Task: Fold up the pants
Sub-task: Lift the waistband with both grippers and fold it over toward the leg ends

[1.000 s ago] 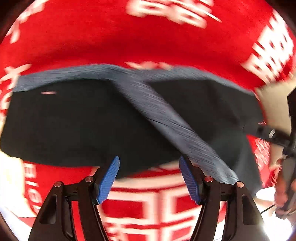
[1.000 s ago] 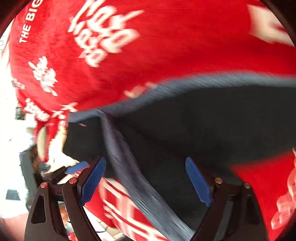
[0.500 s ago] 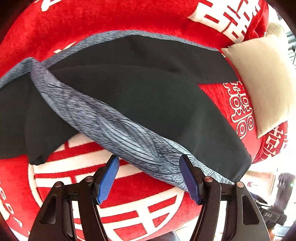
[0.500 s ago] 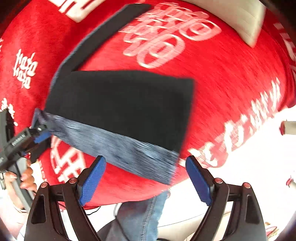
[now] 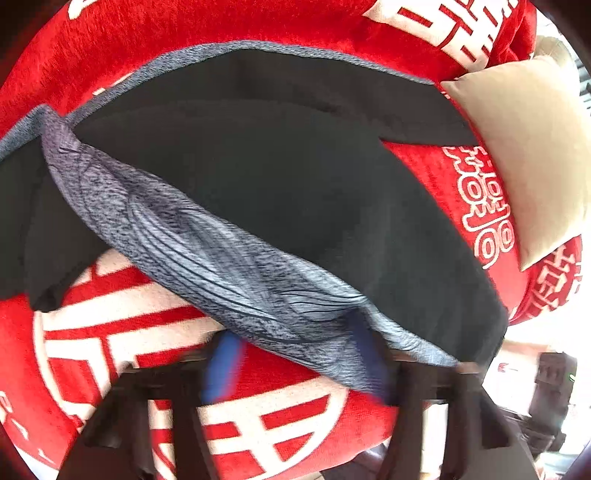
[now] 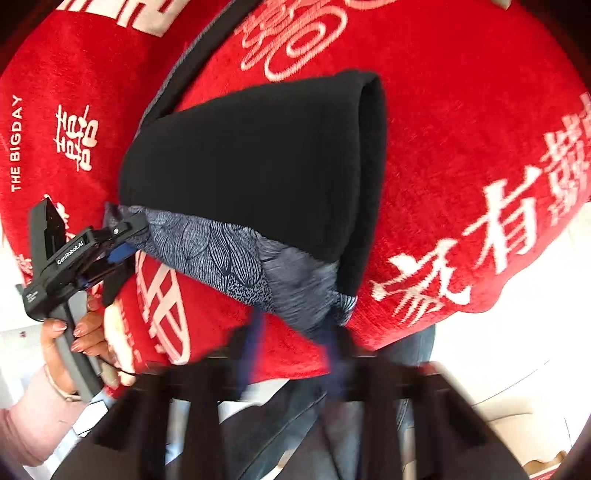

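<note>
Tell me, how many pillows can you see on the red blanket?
1. A beige pillow lies at the right edge of the left wrist view, on the red blanket, beside the black pants. More may be hidden outside the views.

This looks like a home, most likely a bedroom or living room. The work surface is soft furniture, a bed or sofa, covered by a plush red blanket [image 5: 229,22] woven with large white Chinese double-happiness characters and the words "THE BIGDAY", the sort of wedding throw kept in a household. A beige cushion [image 5: 528,147] lies at the blanket's far right edge in the left wrist view. Past the blanket's near edge, the right wrist view shows strong daylight on a pale floor [image 6: 509,354], though the rest of the room is too washed out to make out.
</note>
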A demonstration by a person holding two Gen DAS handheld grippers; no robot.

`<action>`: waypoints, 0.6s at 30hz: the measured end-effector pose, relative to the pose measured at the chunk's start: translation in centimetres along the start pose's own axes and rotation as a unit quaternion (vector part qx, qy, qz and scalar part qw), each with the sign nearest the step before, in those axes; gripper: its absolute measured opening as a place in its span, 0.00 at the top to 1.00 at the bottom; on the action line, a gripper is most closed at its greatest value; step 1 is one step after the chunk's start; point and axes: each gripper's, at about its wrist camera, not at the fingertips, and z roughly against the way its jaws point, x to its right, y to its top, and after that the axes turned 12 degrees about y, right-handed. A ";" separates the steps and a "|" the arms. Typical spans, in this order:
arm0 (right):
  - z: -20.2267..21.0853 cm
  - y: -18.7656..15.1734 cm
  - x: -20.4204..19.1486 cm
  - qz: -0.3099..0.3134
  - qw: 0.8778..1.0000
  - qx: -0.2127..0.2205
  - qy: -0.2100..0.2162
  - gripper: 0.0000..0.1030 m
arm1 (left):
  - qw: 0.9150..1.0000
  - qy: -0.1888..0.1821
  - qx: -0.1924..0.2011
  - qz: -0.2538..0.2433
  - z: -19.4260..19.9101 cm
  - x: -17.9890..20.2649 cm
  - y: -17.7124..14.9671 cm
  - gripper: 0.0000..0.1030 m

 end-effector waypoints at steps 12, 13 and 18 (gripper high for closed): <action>6.2 11.3 -9.6 0.083 0.991 -0.014 0.105 0.97 | 0.998 -0.017 0.030 0.050 6.6 0.6 5.8 0.83; 6.7 12.7 -10.5 0.096 0.990 -0.011 0.103 0.97 | 0.998 -0.020 0.034 0.055 7.1 0.6 6.9 0.83; 7.7 21.6 -13.8 0.147 0.986 0.003 0.078 0.97 | 0.996 -0.019 0.059 0.058 7.8 0.9 12.8 0.83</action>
